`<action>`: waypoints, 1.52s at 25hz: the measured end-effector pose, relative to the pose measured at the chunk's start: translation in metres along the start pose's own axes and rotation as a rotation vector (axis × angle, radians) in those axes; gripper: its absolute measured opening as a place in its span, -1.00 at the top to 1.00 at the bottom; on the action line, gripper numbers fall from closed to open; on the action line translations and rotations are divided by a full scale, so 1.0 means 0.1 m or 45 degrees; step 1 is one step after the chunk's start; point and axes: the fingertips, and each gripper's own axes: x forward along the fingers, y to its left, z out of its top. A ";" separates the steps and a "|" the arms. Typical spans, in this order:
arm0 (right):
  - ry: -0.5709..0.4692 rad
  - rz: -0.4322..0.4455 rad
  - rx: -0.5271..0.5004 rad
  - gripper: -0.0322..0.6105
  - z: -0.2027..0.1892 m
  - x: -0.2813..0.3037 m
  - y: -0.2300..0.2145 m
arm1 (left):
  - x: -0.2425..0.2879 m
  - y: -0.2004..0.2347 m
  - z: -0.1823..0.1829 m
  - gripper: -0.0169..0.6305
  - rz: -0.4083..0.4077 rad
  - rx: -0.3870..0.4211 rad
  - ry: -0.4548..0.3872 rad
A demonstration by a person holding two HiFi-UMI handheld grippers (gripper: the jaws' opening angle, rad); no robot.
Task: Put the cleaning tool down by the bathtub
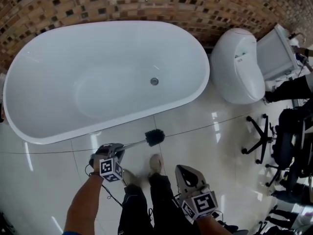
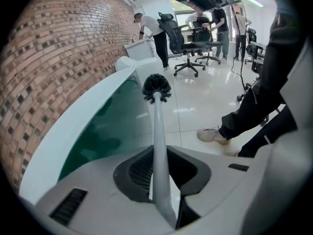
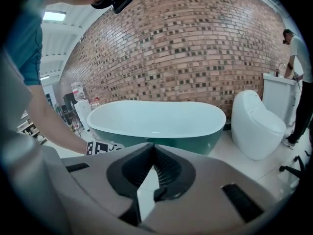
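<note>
Left gripper: jaws clamped on the white handle of the cleaning tool, a brush with a black bristle head. The brush points away from the gripper, its head just beside the bathtub outer wall and over the tiled floor; floor contact cannot be told. Right gripper: jaws together with nothing between them, held near the person's shoe, apart from the brush.

Left gripper and right gripper: light grey moulded shell, dark ribbed fingers, and a cube bearing black-and-white square markers. A thin black cable runs from the left unit. Clothing: dark trousers, light shoes, teal short sleeve.
</note>
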 end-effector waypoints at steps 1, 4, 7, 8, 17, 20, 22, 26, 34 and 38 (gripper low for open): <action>0.001 0.001 0.006 0.85 -0.07 0.10 -0.06 | 0.14 0.01 0.00 0.75 -0.005 -0.009 -0.003; -0.035 -0.015 -0.008 0.85 -0.21 0.45 -0.26 | 0.49 0.08 0.01 0.75 0.003 -0.057 -0.013; -0.079 -0.060 -0.020 0.85 -0.36 0.81 -0.46 | 0.72 0.12 0.02 0.75 0.010 -0.125 -0.015; -0.086 -0.077 -0.015 0.85 -0.41 0.92 -0.53 | 0.78 0.11 0.02 0.75 0.009 -0.142 -0.013; -0.037 -0.150 0.042 0.85 -0.82 1.77 -0.97 | 1.33 0.11 0.05 0.75 -0.033 -0.166 0.013; -0.001 -0.131 0.043 0.85 -0.96 1.89 -1.00 | 1.54 0.12 -0.04 0.74 -0.044 -0.134 0.047; 0.016 -0.120 0.041 0.85 -1.04 1.94 -1.01 | 1.72 0.12 -0.17 0.75 -0.059 -0.094 0.098; 0.034 -0.113 0.040 0.85 -1.18 2.02 -1.06 | 2.06 0.19 -0.42 0.74 -0.055 -0.048 0.194; 0.095 -0.129 0.076 0.85 -1.58 1.85 -1.27 | 2.52 0.25 -0.53 0.74 -0.026 -0.029 0.320; 0.111 -0.135 0.087 0.85 -1.68 1.74 -1.34 | 2.63 0.23 -0.58 0.63 0.007 -0.033 0.353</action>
